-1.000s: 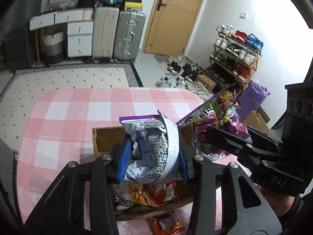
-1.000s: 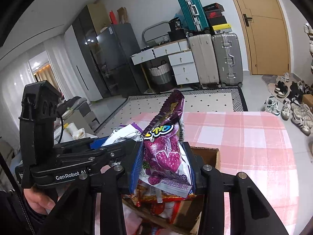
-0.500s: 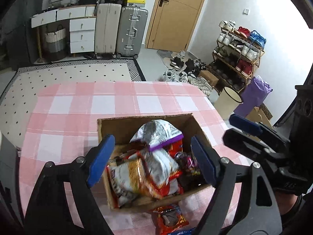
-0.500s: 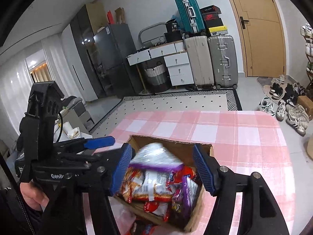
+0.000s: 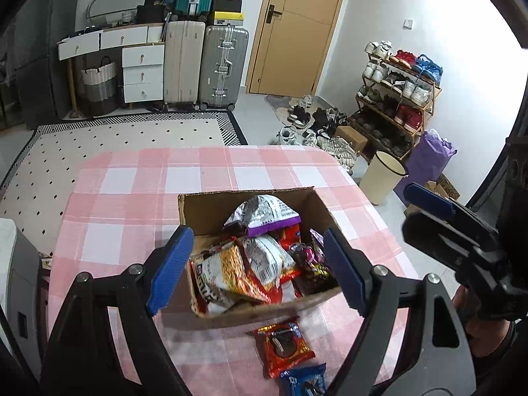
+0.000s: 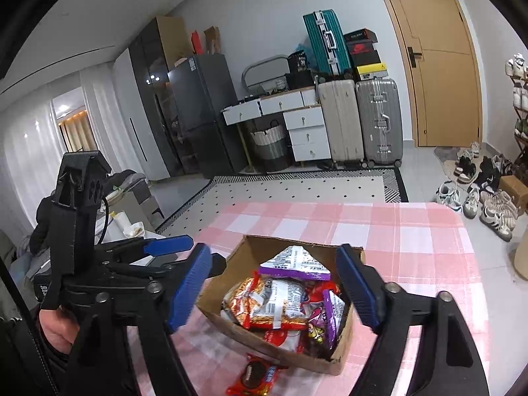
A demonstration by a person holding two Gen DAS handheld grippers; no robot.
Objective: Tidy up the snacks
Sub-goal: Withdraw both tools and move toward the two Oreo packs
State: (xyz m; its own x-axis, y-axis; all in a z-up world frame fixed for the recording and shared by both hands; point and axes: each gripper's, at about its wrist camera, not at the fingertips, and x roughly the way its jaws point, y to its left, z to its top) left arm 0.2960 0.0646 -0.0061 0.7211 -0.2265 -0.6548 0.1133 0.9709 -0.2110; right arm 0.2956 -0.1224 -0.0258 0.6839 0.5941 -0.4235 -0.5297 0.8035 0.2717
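Below both empty claws [image 5: 259,272] — the snack box [image 5: 250,204].

A home: suitcases [image 5: 204,66], shoe rack [image 5: 396,99], fridge [image 6: 204,112]

Both tools [image 5: 257,270] [image 6: 274,285] released packets into box [image 5: 198,208], now empty, right opening.

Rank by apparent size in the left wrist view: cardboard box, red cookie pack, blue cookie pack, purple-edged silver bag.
1. cardboard box
2. purple-edged silver bag and red cookie pack: look alike; the pack lies nearer the camera.
3. blue cookie pack, cut off by the frame edge.
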